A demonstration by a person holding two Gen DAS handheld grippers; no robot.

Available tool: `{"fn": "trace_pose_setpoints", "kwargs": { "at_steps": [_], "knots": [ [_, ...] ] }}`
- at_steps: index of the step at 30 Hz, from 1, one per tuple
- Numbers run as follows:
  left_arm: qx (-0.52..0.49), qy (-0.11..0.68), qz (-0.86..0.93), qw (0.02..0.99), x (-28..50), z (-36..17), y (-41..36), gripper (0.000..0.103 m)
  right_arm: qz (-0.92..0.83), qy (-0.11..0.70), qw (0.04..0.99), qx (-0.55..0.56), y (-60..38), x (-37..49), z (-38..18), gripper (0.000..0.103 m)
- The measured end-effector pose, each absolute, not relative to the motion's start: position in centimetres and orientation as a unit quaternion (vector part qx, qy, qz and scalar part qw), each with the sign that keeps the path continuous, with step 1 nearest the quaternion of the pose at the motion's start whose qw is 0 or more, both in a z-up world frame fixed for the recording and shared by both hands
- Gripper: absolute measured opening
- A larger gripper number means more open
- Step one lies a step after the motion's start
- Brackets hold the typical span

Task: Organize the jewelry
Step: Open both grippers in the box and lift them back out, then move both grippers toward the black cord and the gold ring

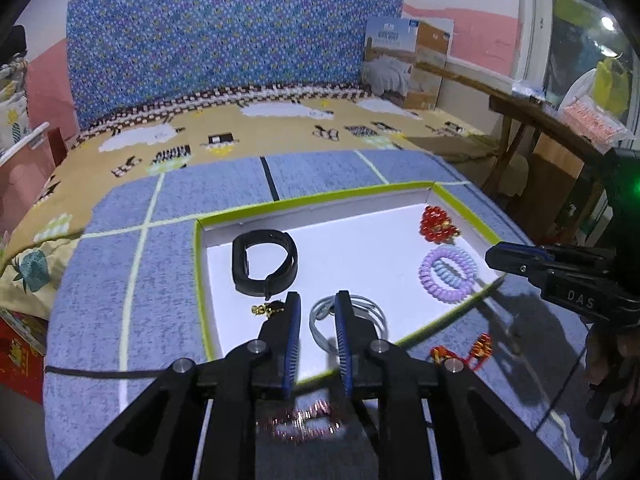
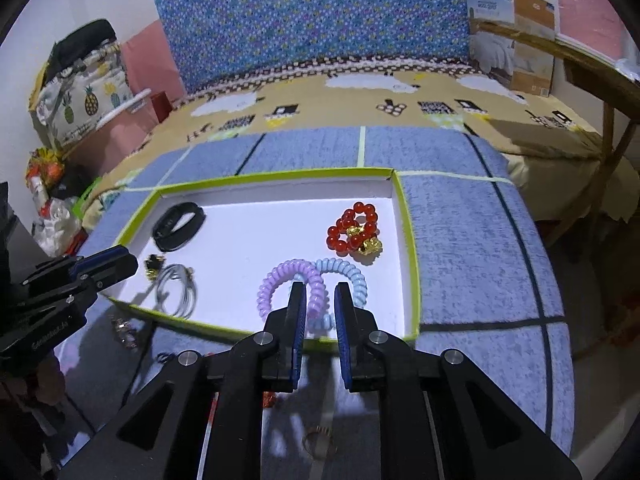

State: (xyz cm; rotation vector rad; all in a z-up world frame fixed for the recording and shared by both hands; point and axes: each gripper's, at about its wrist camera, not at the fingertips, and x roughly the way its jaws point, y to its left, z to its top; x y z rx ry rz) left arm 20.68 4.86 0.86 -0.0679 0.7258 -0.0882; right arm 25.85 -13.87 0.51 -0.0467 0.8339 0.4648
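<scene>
A white tray with a green rim [image 1: 304, 200] [image 2: 412, 248] lies on the blue mat. In it are a black band [image 1: 264, 260] [image 2: 178, 226], a silver bangle [image 1: 360, 312] [image 2: 176, 292], a gold charm [image 1: 266, 309] [image 2: 154, 268], a red bead bracelet [image 1: 436, 224] [image 2: 354, 228] and purple and blue coil ties [image 1: 448, 274] [image 2: 316, 284]. My left gripper [image 1: 316, 304] is open and empty above the bangle. My right gripper [image 2: 320, 292] is open and empty above the coil ties. On the mat outside lie a red-gold string piece [image 1: 468, 350], a pink sparkly piece [image 1: 304, 424] [image 2: 124, 330] and a small ring [image 2: 318, 440].
The blue mat [image 1: 132, 272] [image 2: 480, 248] covers a bed with a yellow patterned sheet. A blue floral headboard [image 1: 224, 40] stands behind, with a cardboard box [image 1: 408, 64] at its right. A wooden table [image 1: 540, 120] stands to the right.
</scene>
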Motion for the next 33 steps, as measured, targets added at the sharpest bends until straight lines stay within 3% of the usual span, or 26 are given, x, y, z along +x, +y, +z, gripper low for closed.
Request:
{"fn": "trace_pose_setpoints", "kwargs": {
  "at_steps": [17,33],
  "knots": [
    [-0.030,0.313,-0.045,0.948,10.9,2.2,3.7,0.018,0.242,0.359,0.901,-0.020,-15.9,15.5,1.8,0.015],
    [-0.058,0.325,-0.047,0.943,6.4,1.6,3.5,0.019,0.250,0.339,0.906,-0.031,-16.0,10.3,2.1,0.016]
  ]
}}
